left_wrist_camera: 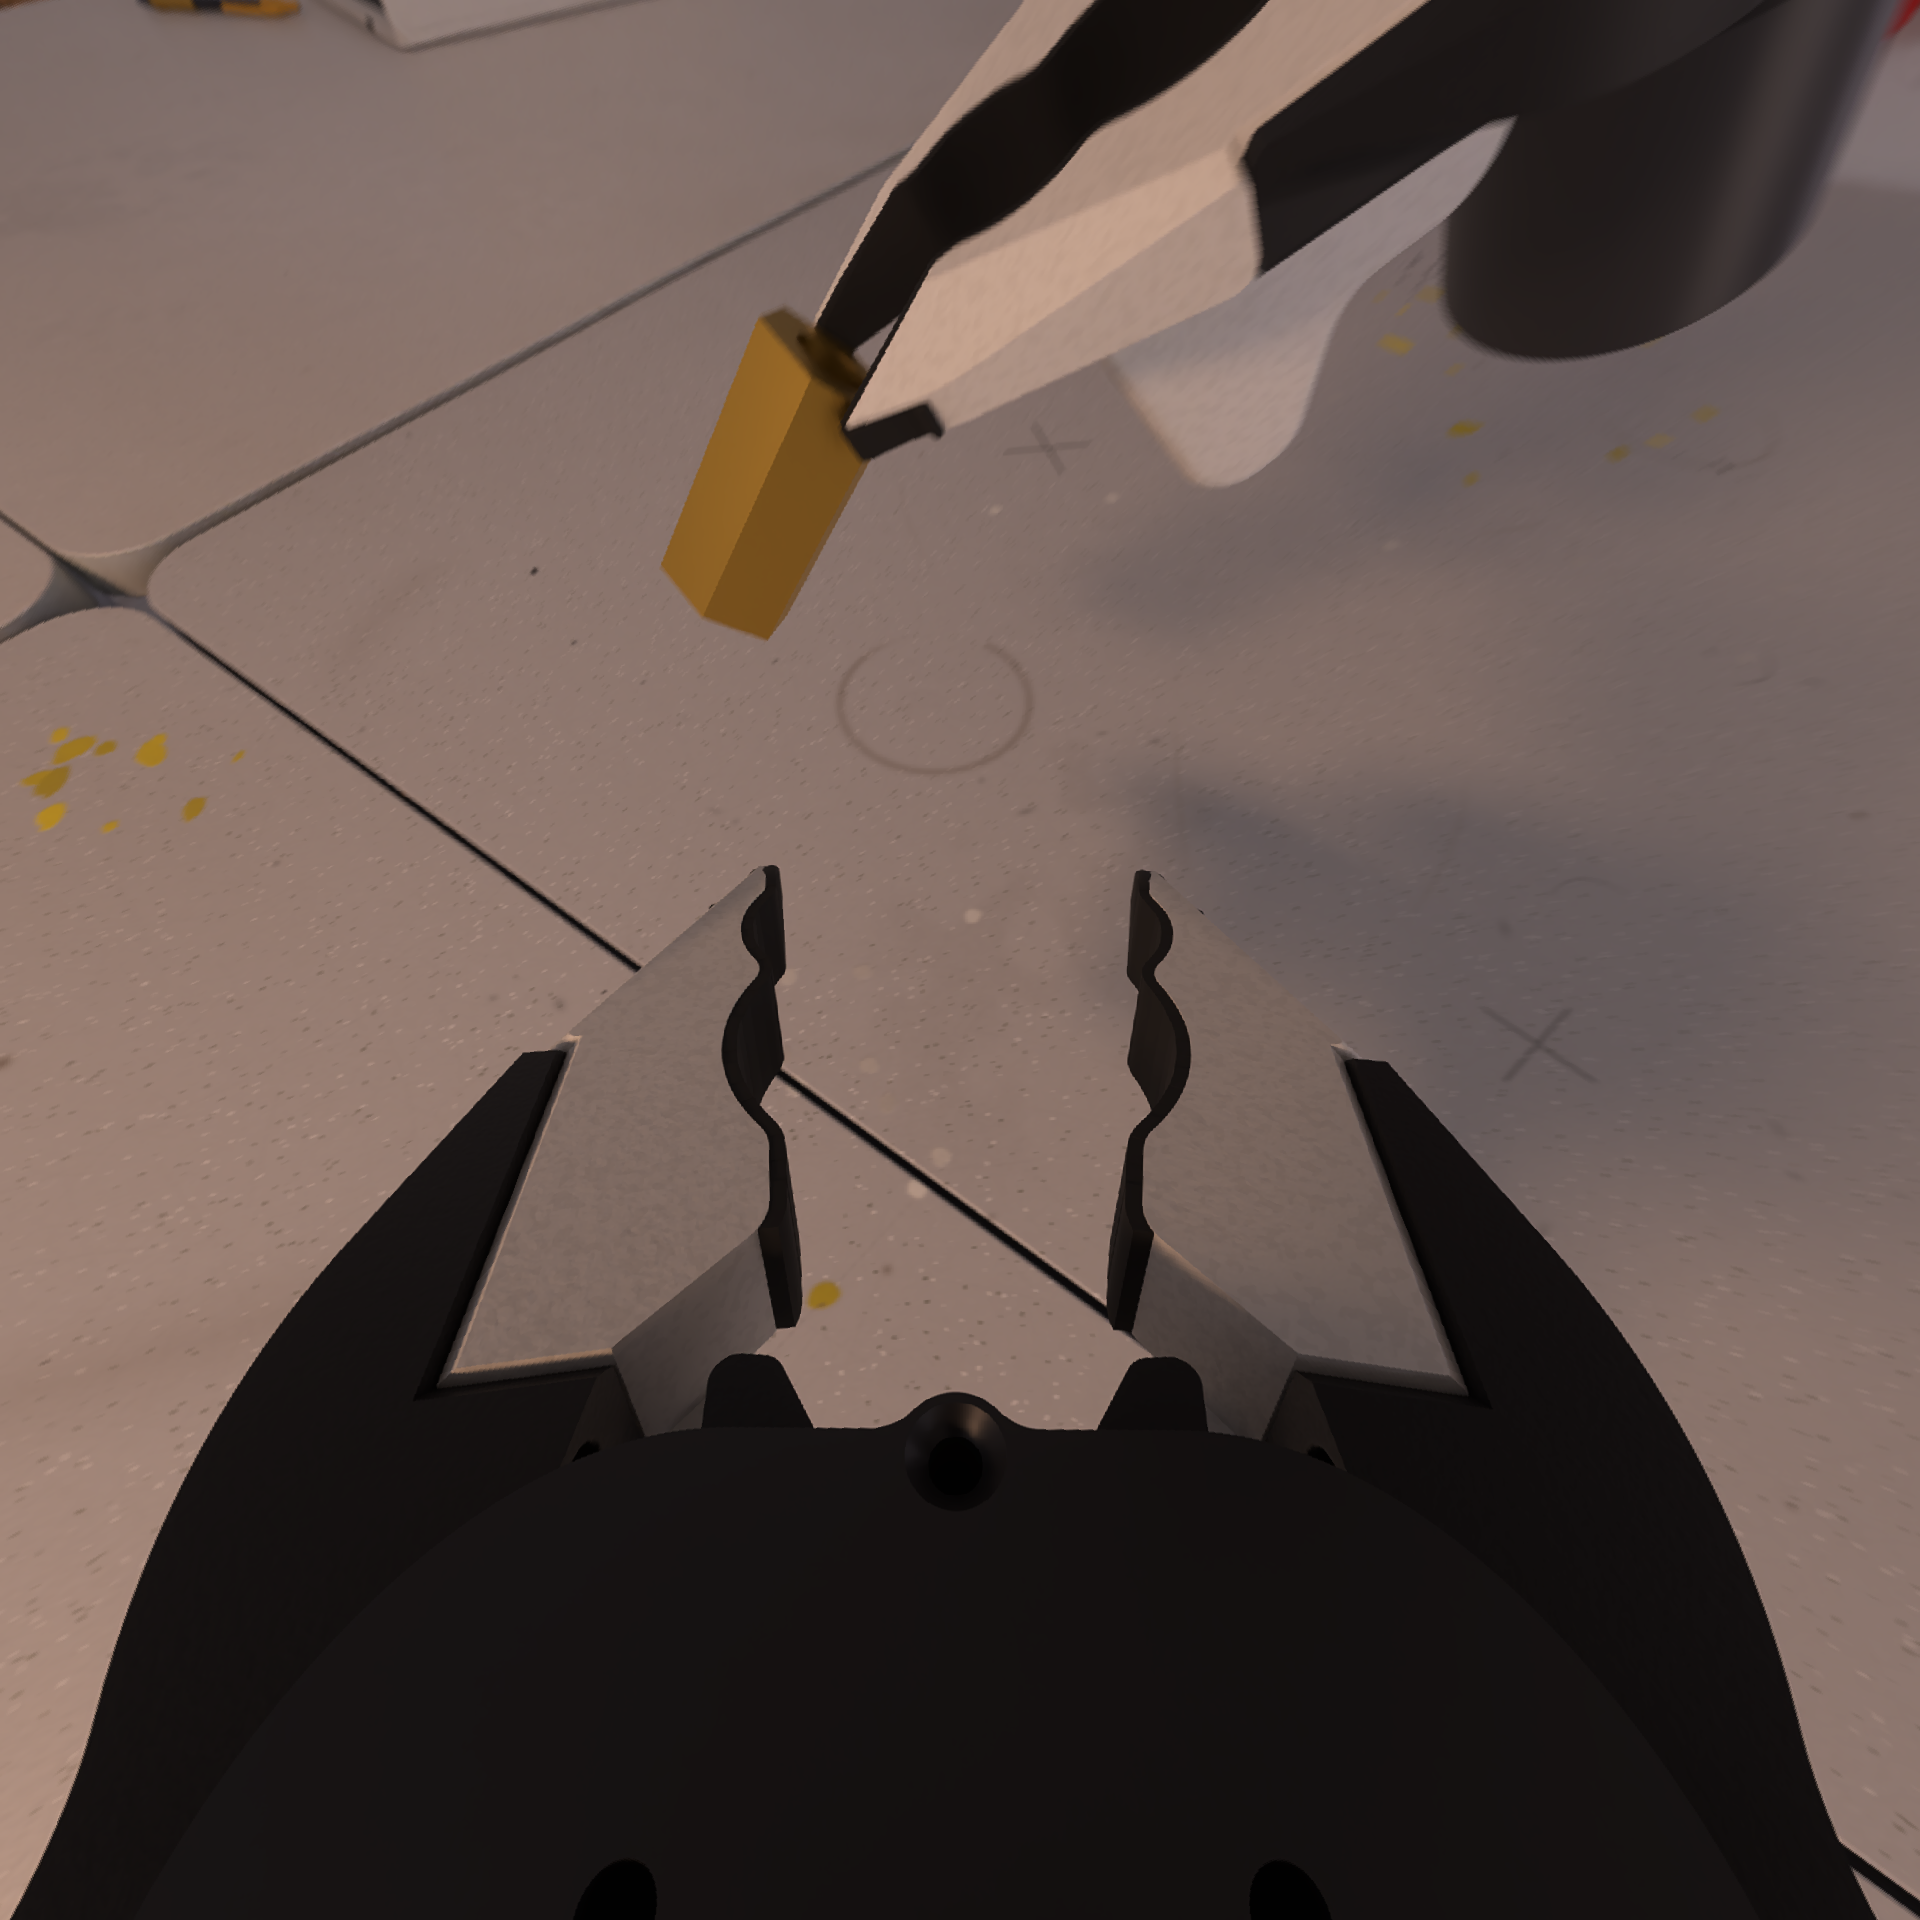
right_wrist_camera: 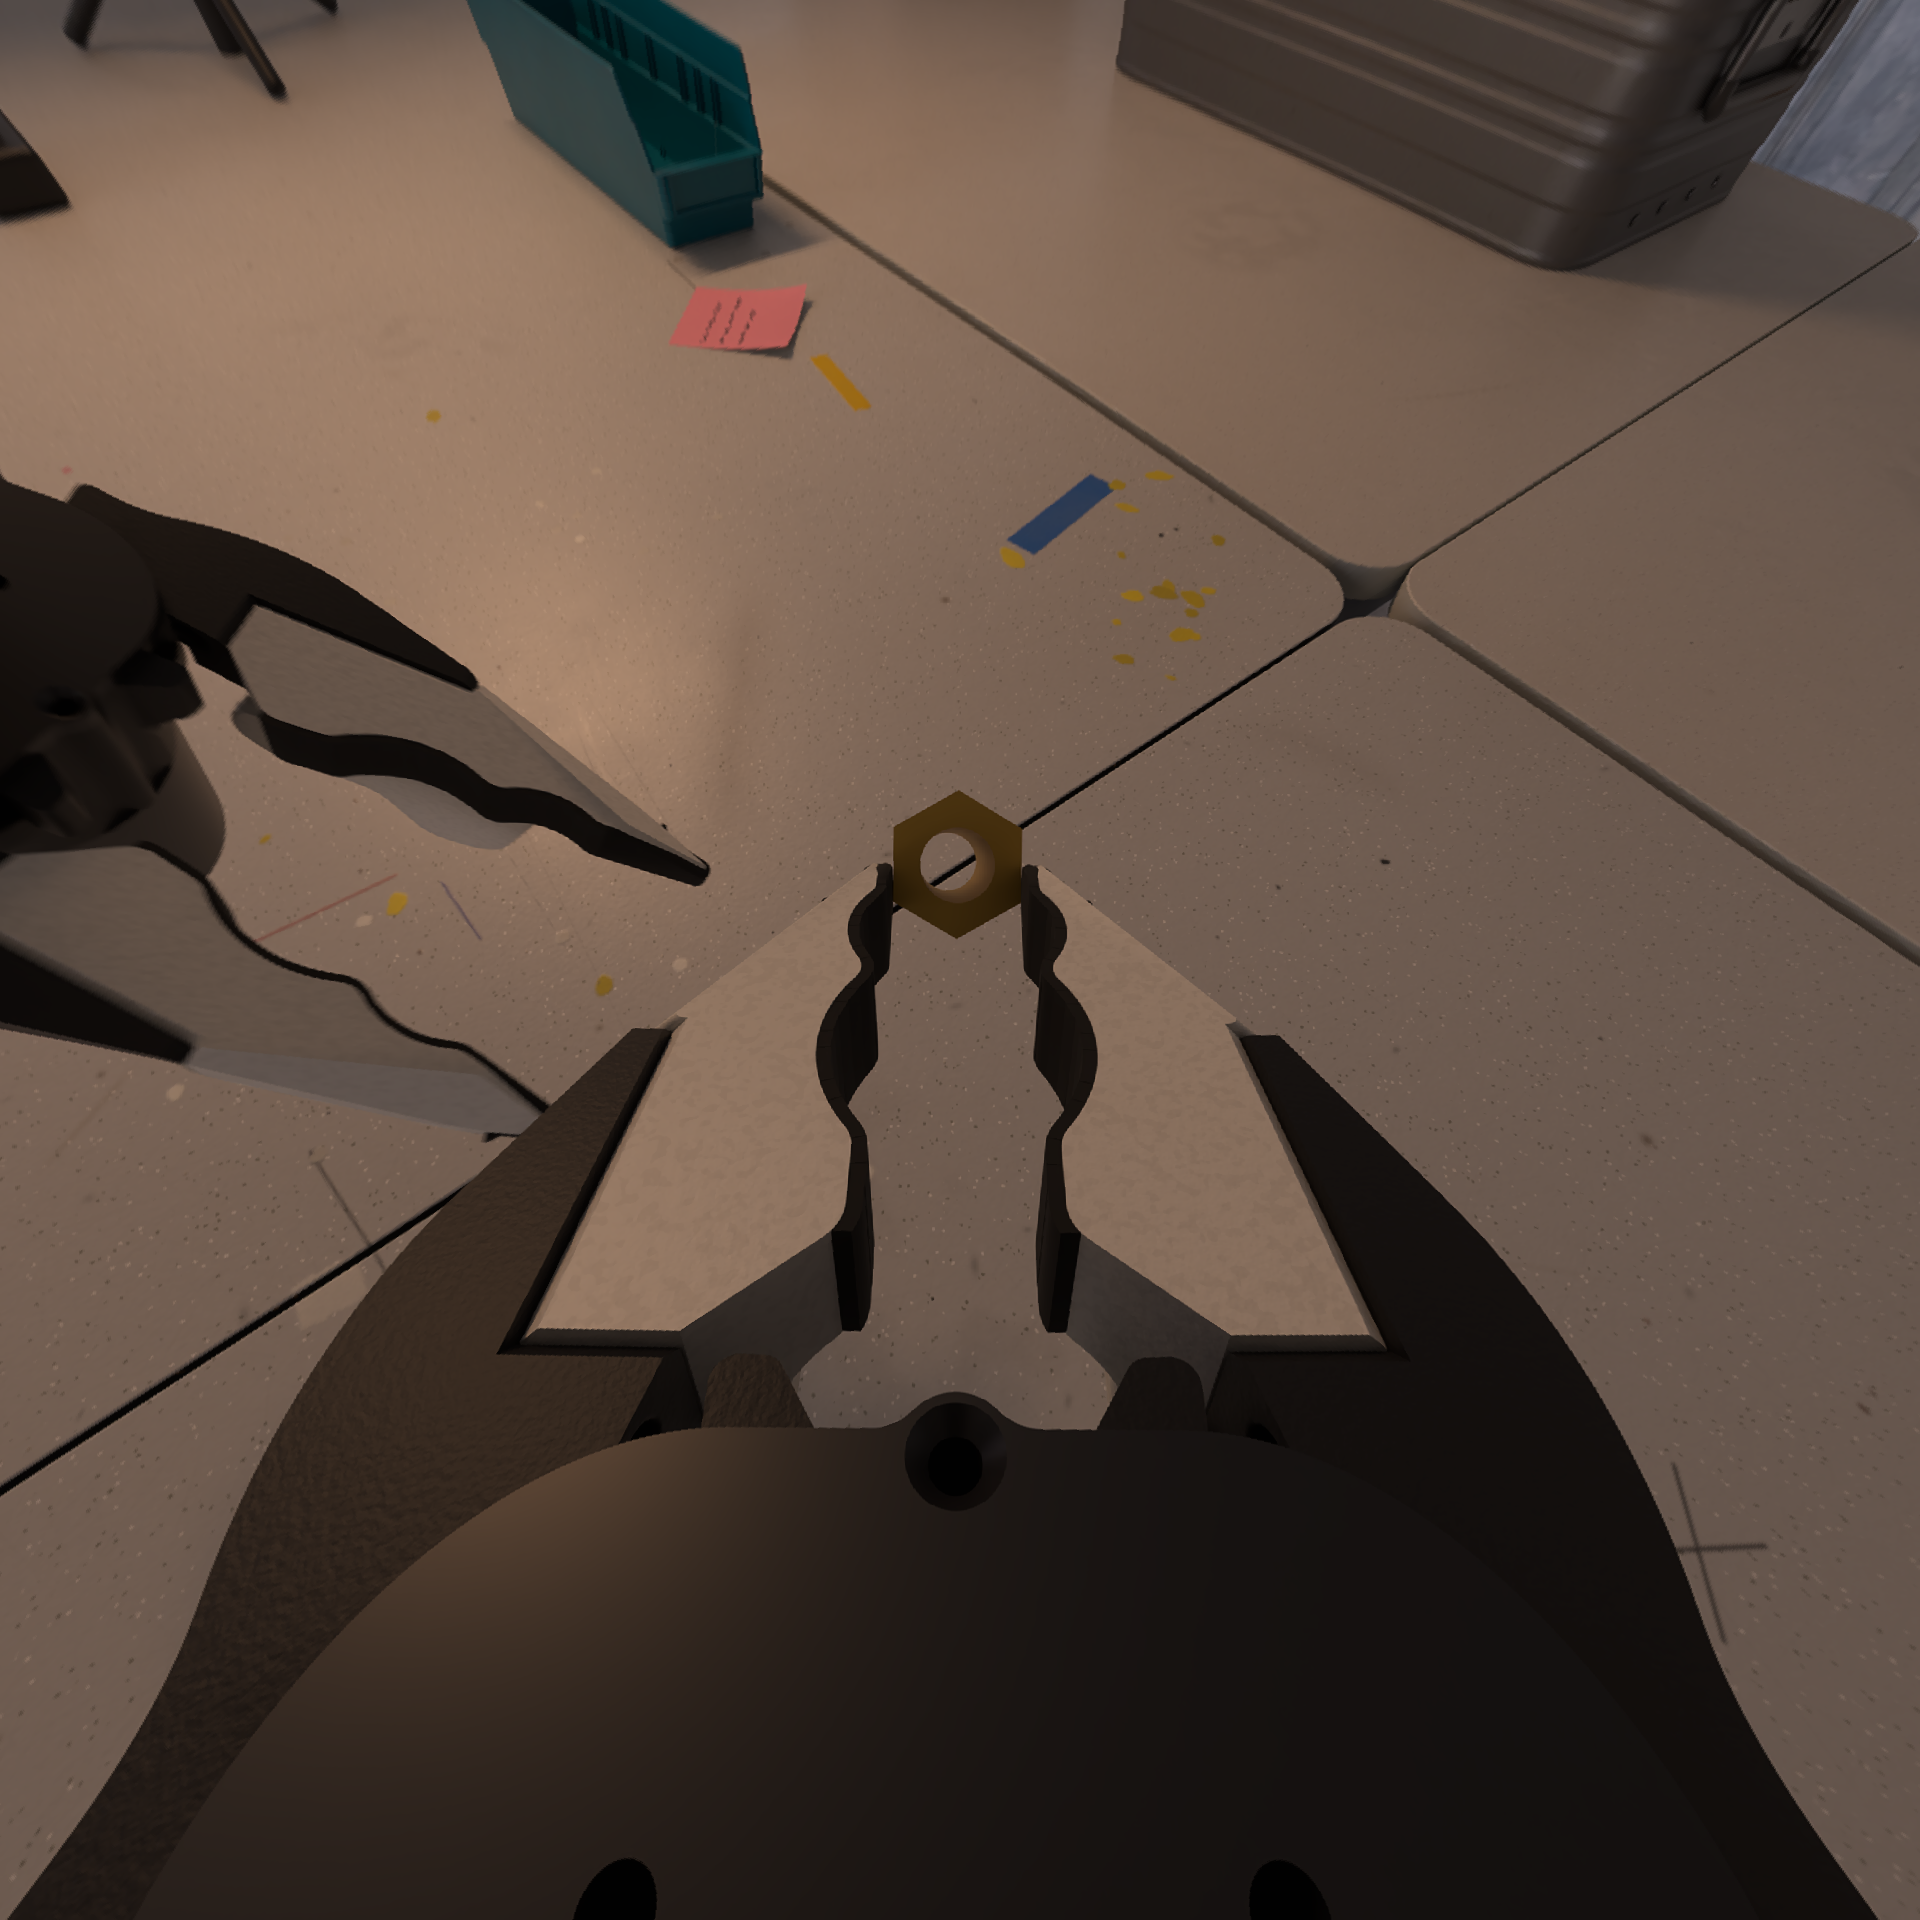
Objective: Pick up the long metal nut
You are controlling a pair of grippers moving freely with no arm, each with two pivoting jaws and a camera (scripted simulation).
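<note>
The long metal nut (left_wrist_camera: 764,478) is a brass-coloured hexagonal bar. In the left wrist view it hangs tilted above the table, held by its upper end in the tips of my right gripper (left_wrist_camera: 847,379). In the right wrist view I look down its bore: the nut (right_wrist_camera: 957,878) sits end-on between the fingertips of my right gripper (right_wrist_camera: 957,883), which is shut on it. My left gripper (left_wrist_camera: 956,883) is open and empty, below and nearer than the nut. It also shows at the left of the right wrist view (right_wrist_camera: 613,977), jaws apart.
Grey table panels (right_wrist_camera: 1455,935) meet at dark seams. A teal bin (right_wrist_camera: 644,114) and a grey ribbed case (right_wrist_camera: 1455,114) stand at the far side. A pink note (right_wrist_camera: 740,318), blue tape (right_wrist_camera: 1058,514), yellow paint spots (right_wrist_camera: 1164,597) and pencil marks (left_wrist_camera: 933,707) lie on the surface.
</note>
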